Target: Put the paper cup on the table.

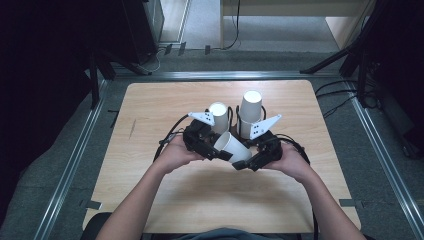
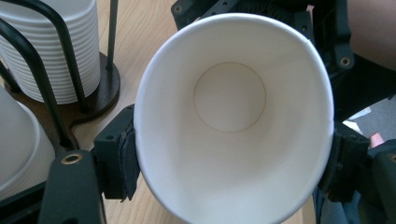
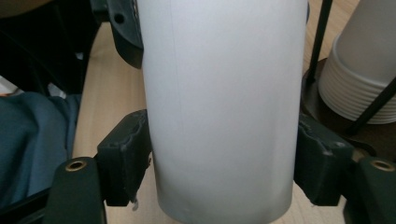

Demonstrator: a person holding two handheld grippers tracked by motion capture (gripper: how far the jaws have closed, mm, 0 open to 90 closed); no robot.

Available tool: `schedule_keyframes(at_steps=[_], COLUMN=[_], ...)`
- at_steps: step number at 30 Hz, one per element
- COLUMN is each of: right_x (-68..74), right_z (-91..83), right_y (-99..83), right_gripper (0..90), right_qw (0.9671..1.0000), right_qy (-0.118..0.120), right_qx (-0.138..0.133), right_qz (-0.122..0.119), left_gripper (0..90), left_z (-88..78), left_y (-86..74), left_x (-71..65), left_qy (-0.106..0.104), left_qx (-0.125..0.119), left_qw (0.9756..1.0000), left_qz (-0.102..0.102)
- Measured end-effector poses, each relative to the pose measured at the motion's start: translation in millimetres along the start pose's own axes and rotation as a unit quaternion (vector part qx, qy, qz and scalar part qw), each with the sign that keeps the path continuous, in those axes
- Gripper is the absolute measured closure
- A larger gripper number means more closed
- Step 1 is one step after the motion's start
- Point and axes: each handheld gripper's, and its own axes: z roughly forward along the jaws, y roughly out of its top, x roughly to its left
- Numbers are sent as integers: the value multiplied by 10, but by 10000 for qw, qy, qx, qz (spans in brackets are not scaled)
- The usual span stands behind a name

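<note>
A white paper cup (image 1: pixel 233 146) lies on its side between the two grippers, above the wooden table (image 1: pixel 150 100). The left gripper (image 2: pixel 229 163) clamps it at the rim, squeezing the mouth oval, and looks straight down its long axis to the bottom. The right gripper (image 3: pixel 223 163) brackets the cup's wall crosswise; its pads sit at the wall, but whether they press I cannot tell. Two cup stacks (image 1: pixel 250 107) in wire holders stand just beyond both grippers.

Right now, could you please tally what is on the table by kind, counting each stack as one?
Loose white paper cup, held between both grippers: 1
Stacks of white paper cups in black wire holders: 2
Handheld grippers: 2
Total: 5
</note>
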Motion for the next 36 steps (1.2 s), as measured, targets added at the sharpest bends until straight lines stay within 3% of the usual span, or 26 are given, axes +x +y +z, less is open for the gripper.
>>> schedule_keyframes(at_steps=[2,19,27,36], right_x=[16,2,9,10], right_z=[5,-68,-143,-223], right_y=[6,-34,-55,-71], right_gripper=[255,241,236,234], right_qw=[9999,9996,9990,9981], right_qy=[-103,-273,-423,-592], right_qx=[47,66,9,-59], right_qz=[-48,55,142,181], left_gripper=[235,235,235,234], left_z=[-14,-187,-242,-383], left_y=[1,17,21,-15], left_x=[3,21,12,55], left_qy=[19,258,532,835], left_qx=[14,159,456,616], left_qw=[10000,9995,9975,9946], left_qz=[-14,-22,62,-10])
